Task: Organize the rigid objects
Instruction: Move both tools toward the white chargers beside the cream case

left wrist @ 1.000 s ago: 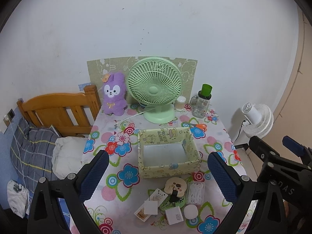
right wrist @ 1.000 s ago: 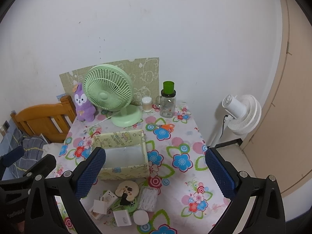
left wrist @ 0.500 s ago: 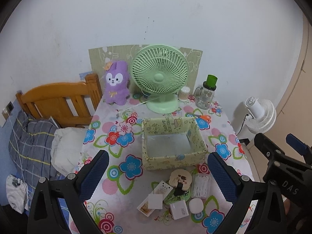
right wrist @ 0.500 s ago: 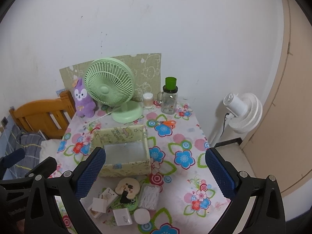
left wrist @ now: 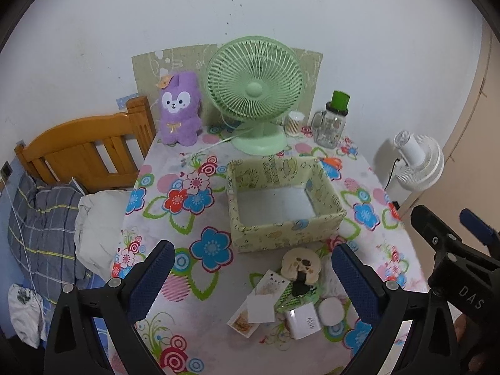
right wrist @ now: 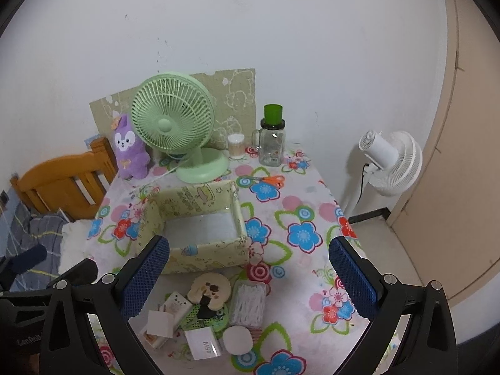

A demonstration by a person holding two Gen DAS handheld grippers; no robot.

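A: Both grippers have dropped closer to the bench (left wrist: 162,187) since a second ago!
B: Left gripper (left wrist: 250,281) and right gripper (right wrist: 250,278) jaws released, empty. Small items (right wrist: 206,306) lie clustered just before the empty box (right wrist: 200,228).

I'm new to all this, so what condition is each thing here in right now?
Left hand-held gripper: open, holding nothing.
Right hand-held gripper: open, holding nothing.
Storage box: open-topped, empty.
Green fan: upright.
Glass jar: upright, green lid on.
Scissors: lying flat.
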